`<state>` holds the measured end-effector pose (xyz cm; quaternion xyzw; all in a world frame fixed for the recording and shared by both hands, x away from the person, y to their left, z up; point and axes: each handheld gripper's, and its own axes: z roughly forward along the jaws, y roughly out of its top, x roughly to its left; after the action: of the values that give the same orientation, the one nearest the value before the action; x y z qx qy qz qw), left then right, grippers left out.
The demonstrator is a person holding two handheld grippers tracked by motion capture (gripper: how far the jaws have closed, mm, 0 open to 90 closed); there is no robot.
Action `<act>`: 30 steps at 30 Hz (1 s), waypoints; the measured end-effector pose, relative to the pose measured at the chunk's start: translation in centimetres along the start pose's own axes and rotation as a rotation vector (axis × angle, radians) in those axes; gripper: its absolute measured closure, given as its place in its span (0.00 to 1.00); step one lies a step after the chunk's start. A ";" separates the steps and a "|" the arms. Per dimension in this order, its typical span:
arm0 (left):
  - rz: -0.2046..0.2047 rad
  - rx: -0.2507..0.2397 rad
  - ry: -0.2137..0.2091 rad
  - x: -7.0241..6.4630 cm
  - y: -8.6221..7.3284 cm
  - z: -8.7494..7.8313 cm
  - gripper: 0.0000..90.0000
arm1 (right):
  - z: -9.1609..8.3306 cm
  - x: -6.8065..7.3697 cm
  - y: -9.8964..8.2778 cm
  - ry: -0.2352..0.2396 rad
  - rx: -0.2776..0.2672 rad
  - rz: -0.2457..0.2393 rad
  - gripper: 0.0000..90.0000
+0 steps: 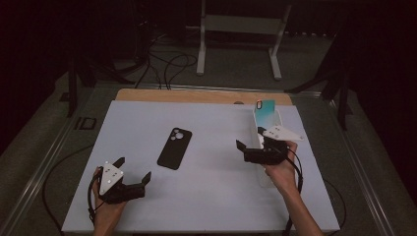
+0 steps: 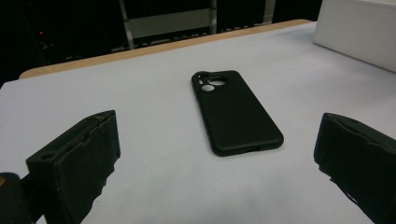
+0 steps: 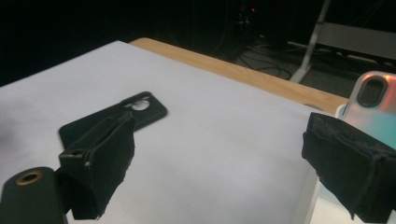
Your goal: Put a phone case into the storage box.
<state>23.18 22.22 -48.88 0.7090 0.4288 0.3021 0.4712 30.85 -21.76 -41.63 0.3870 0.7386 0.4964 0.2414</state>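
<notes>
high view: black phone case point(image 1: 174, 147) ahead of left hand-held gripper point(image 1: 133, 169), apparently apart.

in the right gripper view the right jaw covers the lower part of the teal phone case point(image 3: 376, 109), and the picture's right edge cuts its side off. the left jaw there hides part of the black phone case point(image 3: 112, 116). in the left gripper view the white box point(image 2: 357, 30) runs past the top and right edges. in the high view the right gripper point(image 1: 252, 145) hides the middle of that box.
</notes>
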 end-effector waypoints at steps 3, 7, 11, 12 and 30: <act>-0.008 0.003 0.004 0.0 0.1 0.0 0.01 | -0.7 0.4 -1.3 0.017 -0.006 0.004 0.10; -0.014 -0.002 0.005 0.1 0.2 -0.1 0.01 | -1.6 0.6 -3.0 0.019 -0.031 0.001 0.10; -0.013 -0.004 0.007 0.0 0.3 -0.3 0.01 | -2.5 0.8 -4.2 0.022 -0.044 0.007 0.11; -0.015 -0.007 0.007 0.1 0.3 -0.3 0.01 | -2.7 0.9 -4.5 0.027 -0.050 0.012 0.11; -0.008 0.011 -0.014 -0.5 0.8 0.1 0.01 | -3.5 1.2 -5.8 0.046 -0.086 -0.007 0.11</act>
<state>23.26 21.57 -48.21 0.7119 0.4300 0.2929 0.4716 25.60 -23.88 -45.61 0.3620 0.7235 0.5355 0.2424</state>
